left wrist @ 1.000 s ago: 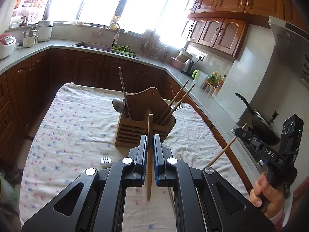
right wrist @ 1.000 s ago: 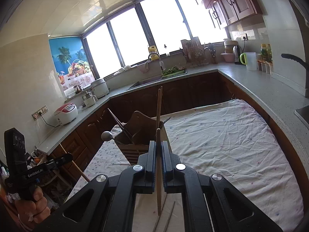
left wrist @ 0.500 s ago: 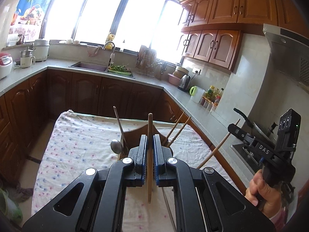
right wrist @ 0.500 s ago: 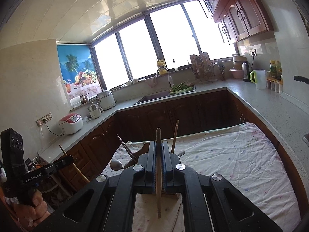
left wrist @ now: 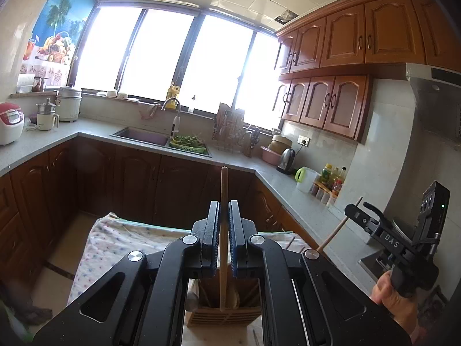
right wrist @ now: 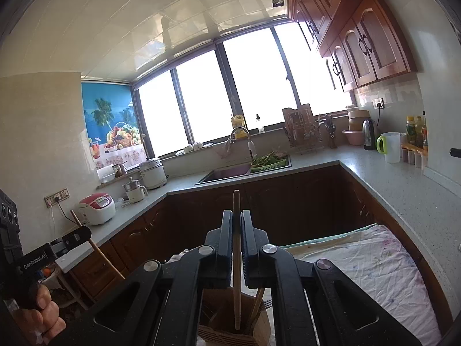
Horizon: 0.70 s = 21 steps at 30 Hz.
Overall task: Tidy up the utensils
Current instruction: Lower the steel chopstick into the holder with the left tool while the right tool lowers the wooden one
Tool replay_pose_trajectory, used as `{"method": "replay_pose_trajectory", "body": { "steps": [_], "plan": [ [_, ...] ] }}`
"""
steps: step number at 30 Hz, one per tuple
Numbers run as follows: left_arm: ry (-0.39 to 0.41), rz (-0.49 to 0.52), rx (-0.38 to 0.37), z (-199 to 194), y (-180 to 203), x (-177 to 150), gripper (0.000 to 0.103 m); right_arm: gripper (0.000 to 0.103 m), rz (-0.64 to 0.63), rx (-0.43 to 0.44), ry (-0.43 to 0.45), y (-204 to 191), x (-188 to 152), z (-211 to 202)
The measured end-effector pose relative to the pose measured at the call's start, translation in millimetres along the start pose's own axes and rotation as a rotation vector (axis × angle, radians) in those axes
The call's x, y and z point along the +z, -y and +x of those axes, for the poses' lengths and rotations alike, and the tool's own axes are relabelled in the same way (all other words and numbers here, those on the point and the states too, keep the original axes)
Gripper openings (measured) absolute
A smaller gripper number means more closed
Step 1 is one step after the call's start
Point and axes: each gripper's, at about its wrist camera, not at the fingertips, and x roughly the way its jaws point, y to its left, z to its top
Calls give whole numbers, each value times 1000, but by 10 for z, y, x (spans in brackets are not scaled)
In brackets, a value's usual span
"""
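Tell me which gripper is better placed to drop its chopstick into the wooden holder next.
Roughly even, slightly right. The right gripper holds its chopstick with the tip already over the wooden holder; the left gripper and its chopstick hang similarly.

table (right wrist: 340,242) | floral cloth (right wrist: 383,271) over it | wooden utensil holder (left wrist: 223,315) on top

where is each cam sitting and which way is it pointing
Left wrist: on the left gripper, looking along a clamped chopstick over the wooden holder toward the window; right hand shows.
Right wrist: on the right gripper, above the same holder, facing the sink; left hand shows.
Shared: holder, sink, kettle.
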Motion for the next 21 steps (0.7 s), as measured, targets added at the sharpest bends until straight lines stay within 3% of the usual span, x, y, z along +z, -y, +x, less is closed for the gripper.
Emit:
{"method": "replay_pose_trajectory", "body": {
  "steps": [11, 21],
  "plan": [
    [-42, -62, 67, 468, -202, -438, 5, 5, 29, -22, -67, 116, -404, 370],
    [-176, -79, 74, 856, -254, -874, 5, 5, 59, -40, -163, 225, -746, 581]
  ]
}}
